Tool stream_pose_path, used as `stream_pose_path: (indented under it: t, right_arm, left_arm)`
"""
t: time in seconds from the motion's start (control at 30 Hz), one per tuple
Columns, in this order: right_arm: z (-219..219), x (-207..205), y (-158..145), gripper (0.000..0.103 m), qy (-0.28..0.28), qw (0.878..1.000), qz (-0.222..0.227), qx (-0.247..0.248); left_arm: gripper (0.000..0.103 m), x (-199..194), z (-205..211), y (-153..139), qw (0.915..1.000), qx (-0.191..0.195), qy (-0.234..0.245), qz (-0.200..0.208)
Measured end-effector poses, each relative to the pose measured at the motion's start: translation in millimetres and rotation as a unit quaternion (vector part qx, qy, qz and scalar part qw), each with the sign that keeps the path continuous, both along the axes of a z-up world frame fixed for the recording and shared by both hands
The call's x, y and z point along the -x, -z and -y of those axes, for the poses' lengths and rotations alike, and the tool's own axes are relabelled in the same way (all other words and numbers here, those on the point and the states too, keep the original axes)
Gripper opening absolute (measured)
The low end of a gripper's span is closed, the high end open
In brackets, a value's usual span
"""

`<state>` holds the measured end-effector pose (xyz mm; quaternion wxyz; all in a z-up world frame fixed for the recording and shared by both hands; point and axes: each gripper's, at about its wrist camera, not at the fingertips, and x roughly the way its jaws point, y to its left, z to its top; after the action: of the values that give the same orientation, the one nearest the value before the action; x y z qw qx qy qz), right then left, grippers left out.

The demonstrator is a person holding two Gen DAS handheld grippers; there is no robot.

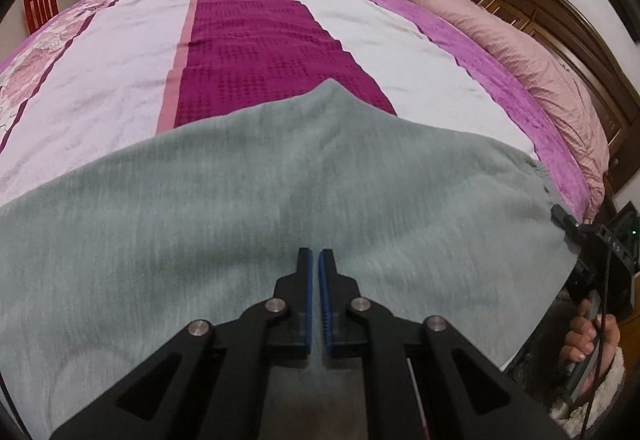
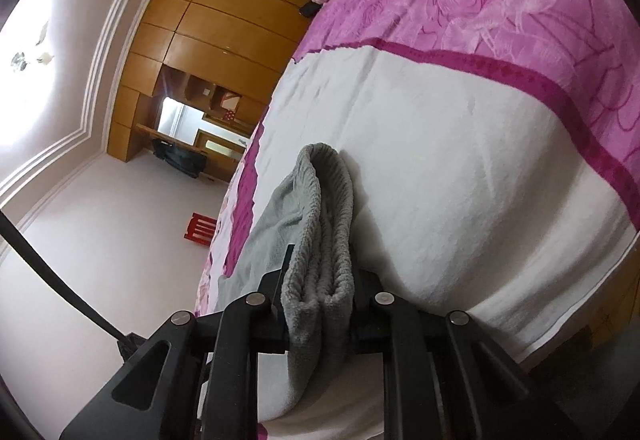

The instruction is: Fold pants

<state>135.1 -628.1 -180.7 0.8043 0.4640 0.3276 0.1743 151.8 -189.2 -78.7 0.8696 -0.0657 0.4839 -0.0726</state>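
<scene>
While pants [image 2: 320, 240] sit clamped in right hand-held gripper [image 2: 320, 280], left hand-held gripper [image 1: 315, 254] hovers above

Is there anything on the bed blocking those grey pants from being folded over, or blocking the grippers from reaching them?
Nothing visible does. The right hand-held gripper already clamps the ribbed edge of the grey pants. The left hand-held gripper hovers right above them, nearly closed. Beyond lies only bare bedspread; the pillow sits off by the headboard.
</scene>
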Motion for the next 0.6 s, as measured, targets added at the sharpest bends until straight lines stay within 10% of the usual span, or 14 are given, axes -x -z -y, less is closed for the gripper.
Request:
stream_pose_path:
  t: [0.33, 0.6]
  right_arm:
    - [-76, -1, -141, 0.018, -0.026, 0.967, 0.110, 0.230]
    - [-267, 40, -236, 0.018, -0.092, 0.880, 0.221, 0.411]
  left_arm:
    - [0.006, 18, -35, -36, 0.9938, 0.103, -0.002, 0.040]
    - [0.028, 67, -189, -107, 0.9847, 0.093, -0.082, 0.122]
